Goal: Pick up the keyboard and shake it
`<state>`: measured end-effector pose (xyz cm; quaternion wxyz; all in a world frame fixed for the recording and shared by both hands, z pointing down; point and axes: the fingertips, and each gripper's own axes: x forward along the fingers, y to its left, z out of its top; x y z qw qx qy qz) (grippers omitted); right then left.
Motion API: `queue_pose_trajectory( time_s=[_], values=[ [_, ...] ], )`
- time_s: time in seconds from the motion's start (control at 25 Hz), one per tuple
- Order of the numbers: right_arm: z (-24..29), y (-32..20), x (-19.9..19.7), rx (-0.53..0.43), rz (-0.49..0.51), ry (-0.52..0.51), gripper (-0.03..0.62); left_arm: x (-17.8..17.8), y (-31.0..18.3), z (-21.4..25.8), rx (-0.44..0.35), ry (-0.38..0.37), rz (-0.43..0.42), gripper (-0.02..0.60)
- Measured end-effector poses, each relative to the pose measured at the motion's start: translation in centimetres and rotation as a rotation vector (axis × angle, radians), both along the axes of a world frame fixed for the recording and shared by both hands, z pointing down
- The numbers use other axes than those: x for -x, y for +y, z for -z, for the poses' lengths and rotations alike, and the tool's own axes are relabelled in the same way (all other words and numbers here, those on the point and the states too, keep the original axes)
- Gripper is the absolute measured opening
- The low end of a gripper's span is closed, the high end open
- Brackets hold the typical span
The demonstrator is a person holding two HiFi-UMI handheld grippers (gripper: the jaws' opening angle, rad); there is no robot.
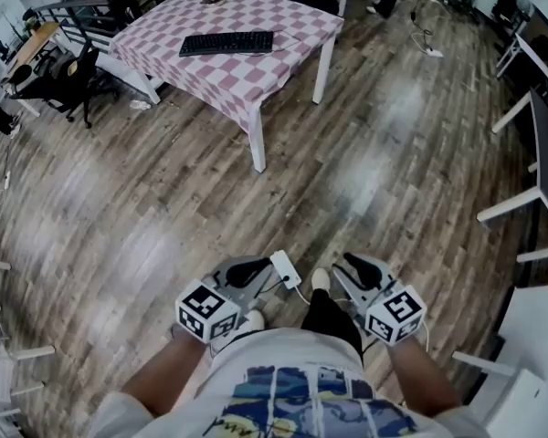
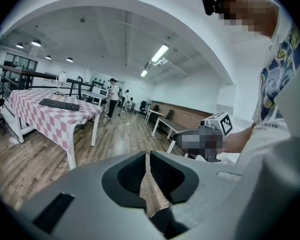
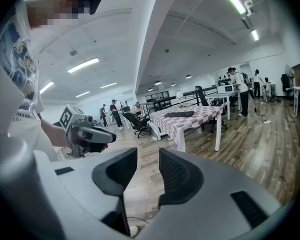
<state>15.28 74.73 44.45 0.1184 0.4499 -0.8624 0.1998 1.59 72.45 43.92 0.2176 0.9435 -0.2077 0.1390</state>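
A black keyboard (image 1: 226, 43) lies on a table with a pink-and-white checked cloth (image 1: 265, 85), far across the wooden floor from me. It also shows small in the left gripper view as a dark keyboard (image 2: 59, 104), and in the right gripper view as the keyboard (image 3: 179, 114) on the same cloth. Both grippers are held low, close to the person's body. My left gripper (image 1: 252, 270) (image 2: 148, 156) is shut with its jaws together and nothing in them. My right gripper (image 1: 358, 268) (image 3: 148, 155) stands open with only floor showing between its jaws.
Black office chairs (image 1: 66, 69) stand left of the table. White desk frames (image 1: 530, 144) line the right side. A wide stretch of wooden floor (image 1: 347, 181) lies between me and the table. People (image 2: 113, 96) stand in the background beyond it.
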Motion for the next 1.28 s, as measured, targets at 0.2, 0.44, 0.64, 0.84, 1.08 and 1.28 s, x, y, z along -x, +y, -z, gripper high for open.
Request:
queue_pose_trajectory(
  time_s=[0.2,0.44,0.64,0.84,1.08,1.28],
  values=[
    [0.7,-8.3,-7.7,-0.001,0.086,-0.030,0.164,-7.2,-6.2,2.1,-0.026,-0.055,0.088,0.101],
    [0.9,-17.2,-14.2,0.020,0.141,-0.051,0.170,-12.5,-11.6,3.5,-0.037,-0.066,0.176,0.101],
    [0.2,-24.1,-15.1,0.064,0.149,-0.099,0.166,-12.4,-16.8,2.8,-0.016,-0.063,0.224,0.101],
    [-1.7,-32.7,-13.2,0.058,0.181,-0.030,0.166,-10.0,-24.6,1.1,-0.019,-0.050,0.240,0.101],
    [-3.6,-45.9,-8.1,0.117,0.154,-0.029,0.160,-3.5,-37.7,0.5,-0.023,-0.052,0.226,0.100],
    [-3.5,-56.4,-4.6,0.163,0.092,-0.100,0.152,1.2,-47.3,0.7,-0.030,-0.067,0.187,0.100]
  ],
)
